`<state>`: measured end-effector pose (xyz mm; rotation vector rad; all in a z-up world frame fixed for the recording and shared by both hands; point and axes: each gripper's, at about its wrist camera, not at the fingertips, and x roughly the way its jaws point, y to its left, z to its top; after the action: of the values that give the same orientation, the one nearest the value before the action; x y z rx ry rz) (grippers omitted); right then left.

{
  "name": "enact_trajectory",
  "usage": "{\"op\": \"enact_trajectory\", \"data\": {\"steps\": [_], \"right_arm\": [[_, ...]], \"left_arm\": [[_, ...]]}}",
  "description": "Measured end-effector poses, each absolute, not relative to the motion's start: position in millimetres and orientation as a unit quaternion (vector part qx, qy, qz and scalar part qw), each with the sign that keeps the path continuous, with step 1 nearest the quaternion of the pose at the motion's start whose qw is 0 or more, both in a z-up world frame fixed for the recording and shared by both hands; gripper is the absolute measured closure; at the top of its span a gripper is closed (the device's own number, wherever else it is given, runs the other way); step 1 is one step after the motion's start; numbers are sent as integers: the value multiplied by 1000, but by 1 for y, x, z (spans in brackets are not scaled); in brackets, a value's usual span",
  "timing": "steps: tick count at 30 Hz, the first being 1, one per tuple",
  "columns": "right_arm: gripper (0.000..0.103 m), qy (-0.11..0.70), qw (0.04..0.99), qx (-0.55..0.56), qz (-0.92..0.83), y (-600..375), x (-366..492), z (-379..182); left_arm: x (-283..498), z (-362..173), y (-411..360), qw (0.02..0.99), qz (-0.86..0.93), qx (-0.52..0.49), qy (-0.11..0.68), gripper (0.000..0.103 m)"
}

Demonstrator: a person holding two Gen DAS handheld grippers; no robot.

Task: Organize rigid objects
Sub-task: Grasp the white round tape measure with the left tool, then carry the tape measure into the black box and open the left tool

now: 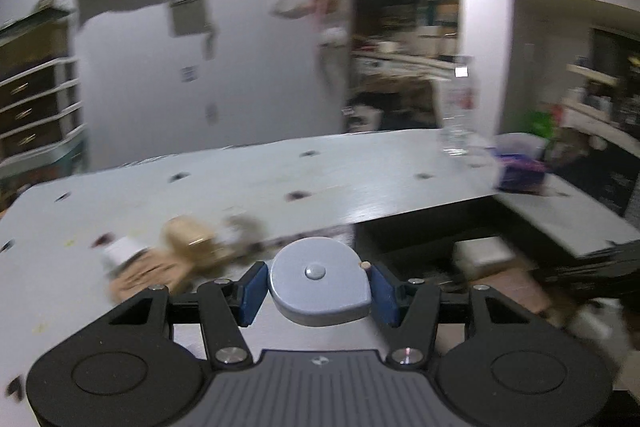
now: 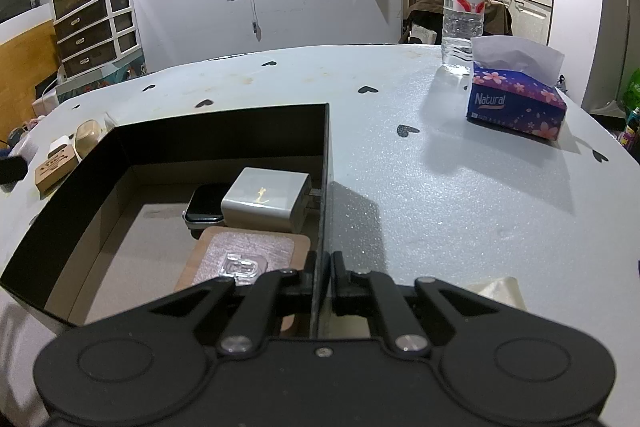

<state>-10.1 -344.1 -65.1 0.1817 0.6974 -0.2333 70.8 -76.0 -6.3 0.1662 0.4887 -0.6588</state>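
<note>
- The left hand-held gripper [image 1: 319, 283] clamps a grey teardrop-shaped disc [image 1: 320, 281] between its blue pads, above the white surface [image 1: 280, 183].
- Just ahead and to its left, blurred wooden pieces [image 1: 188, 247] lie on the surface.
- The right hand-held gripper [image 2: 323, 279] is closed on the right wall of the black box [image 2: 326, 163].
- Inside the box, ahead and left of it: a white charger [image 2: 266, 199], a smartwatch [image 2: 206, 205], and a wooden coaster [image 2: 244, 255].
</note>
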Motion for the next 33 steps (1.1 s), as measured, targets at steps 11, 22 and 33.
{"op": "enact_trajectory", "data": {"steps": [11, 22, 33], "right_arm": [[97, 340, 929, 89, -114, -344, -10, -65], [97, 340, 929, 91, -111, -345, -11, -64], [97, 340, 930, 92, -110, -346, -11, -64]], "left_arm": [[74, -18, -172, 869, -391, 158, 258, 47], [103, -49, -205, 849, -372, 225, 299, 47], [101, -46, -203, 853, -371, 224, 290, 24]]}}
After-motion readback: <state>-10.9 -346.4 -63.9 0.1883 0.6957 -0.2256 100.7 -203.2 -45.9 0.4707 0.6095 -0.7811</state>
